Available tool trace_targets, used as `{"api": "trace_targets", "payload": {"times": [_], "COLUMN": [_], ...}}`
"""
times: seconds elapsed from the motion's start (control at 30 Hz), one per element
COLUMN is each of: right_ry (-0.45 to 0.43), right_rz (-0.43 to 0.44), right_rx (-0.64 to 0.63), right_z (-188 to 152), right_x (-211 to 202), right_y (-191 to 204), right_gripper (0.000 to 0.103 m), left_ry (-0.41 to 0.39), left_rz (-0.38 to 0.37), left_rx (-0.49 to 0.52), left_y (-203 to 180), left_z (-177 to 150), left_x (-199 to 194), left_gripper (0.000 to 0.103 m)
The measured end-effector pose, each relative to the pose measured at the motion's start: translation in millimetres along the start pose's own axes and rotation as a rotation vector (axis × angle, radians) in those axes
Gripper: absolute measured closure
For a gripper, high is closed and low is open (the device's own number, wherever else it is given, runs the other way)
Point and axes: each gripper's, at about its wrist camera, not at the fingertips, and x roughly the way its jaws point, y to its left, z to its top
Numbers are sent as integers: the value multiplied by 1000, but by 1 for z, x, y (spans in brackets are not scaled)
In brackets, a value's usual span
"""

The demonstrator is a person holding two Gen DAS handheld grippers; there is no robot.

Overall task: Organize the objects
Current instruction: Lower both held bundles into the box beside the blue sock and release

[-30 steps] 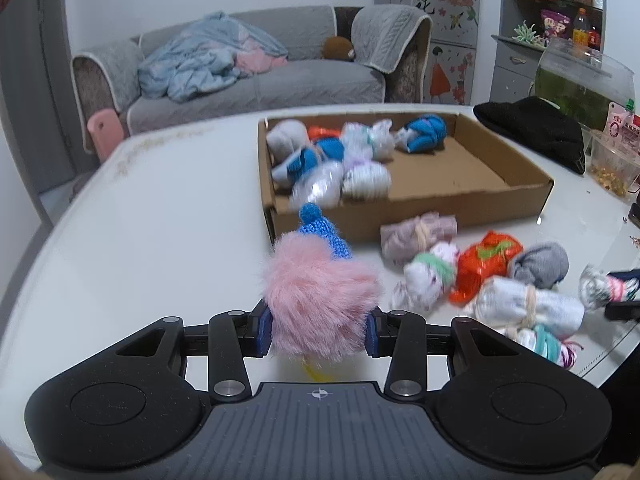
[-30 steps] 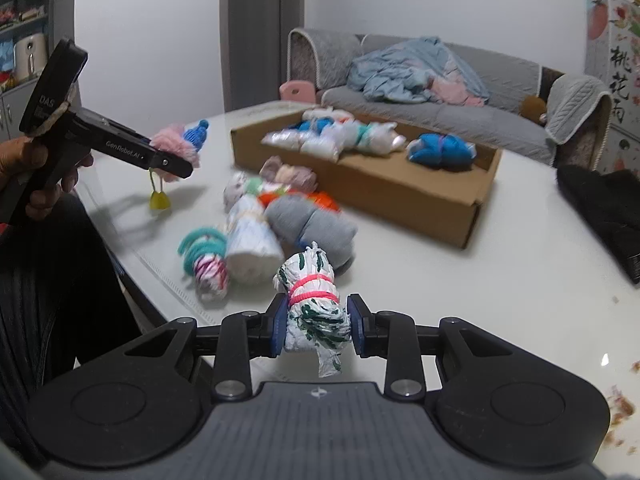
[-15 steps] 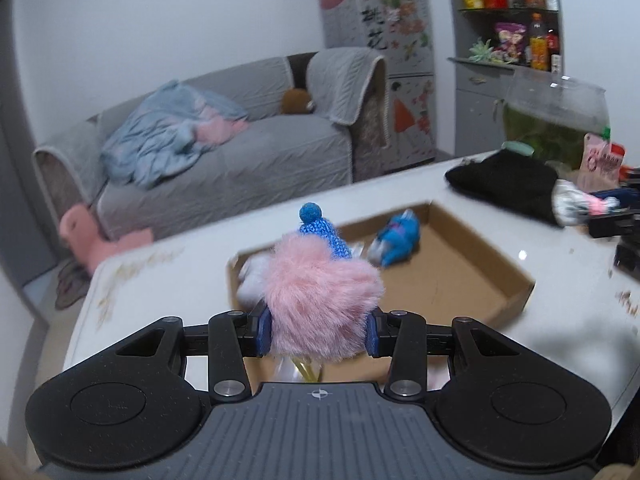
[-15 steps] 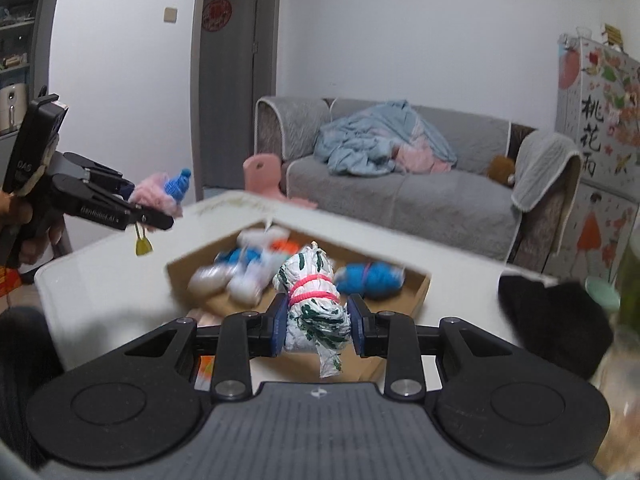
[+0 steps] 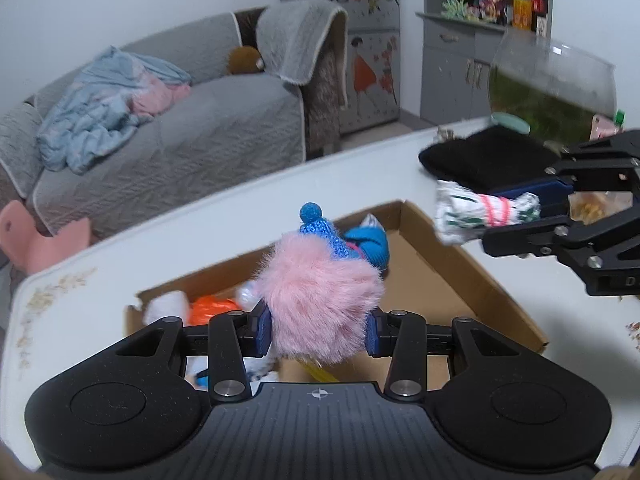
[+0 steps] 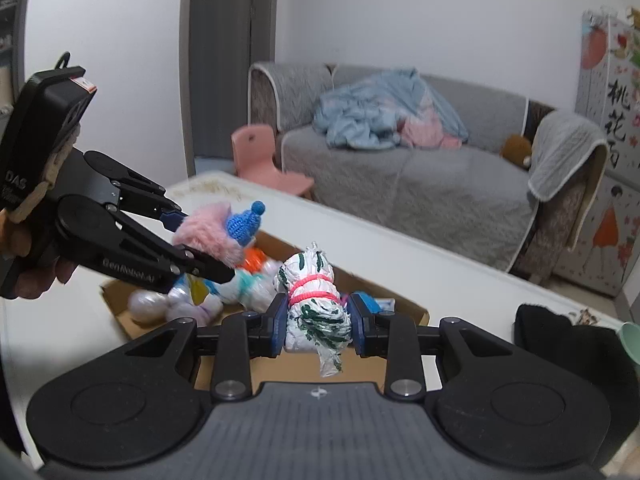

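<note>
My left gripper (image 5: 317,330) is shut on a pink fluffy pompom (image 5: 320,300) with a small blue knitted hat (image 5: 320,232), held above the near part of the shallow cardboard box (image 5: 472,264). My right gripper (image 6: 317,326) is shut on a white-and-green rolled bundle tied with a pink band (image 6: 314,300), also above the box (image 6: 404,314). The right gripper (image 5: 532,216) with its bundle (image 5: 480,212) shows at the right of the left wrist view. The left gripper (image 6: 204,248) with the pompom (image 6: 212,232) shows at the left of the right wrist view.
The box holds several rolled bundles: a blue one (image 5: 368,244), an orange one (image 5: 210,308), whitish ones (image 6: 192,300). A black cloth (image 5: 484,160) and a glass bowl (image 5: 552,84) stand at the table's far right. A grey sofa (image 5: 172,136) stands behind.
Both grippers have lifted off the table with their loads and moved over the box. The loose bundles on the table in front of the box have dropped out of view.
</note>
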Motion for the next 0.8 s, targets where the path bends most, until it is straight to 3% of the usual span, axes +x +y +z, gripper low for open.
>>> {"api": "trace_targets", "payload": {"times": [0.37, 0.8], "right_ry": [117, 234], "right_rz": [0, -4], "right_rx": [17, -25], "right_z": [-21, -21], "right_x": [43, 79], "right_y": [-9, -17], "right_gripper": [74, 74], "left_ry": [110, 161], "left_rz": [-27, -16], "left_rx": [30, -36], "left_y": [-8, 6], "left_z": [-13, -7], "left_x": [68, 104], "left_gripper": [54, 53]}}
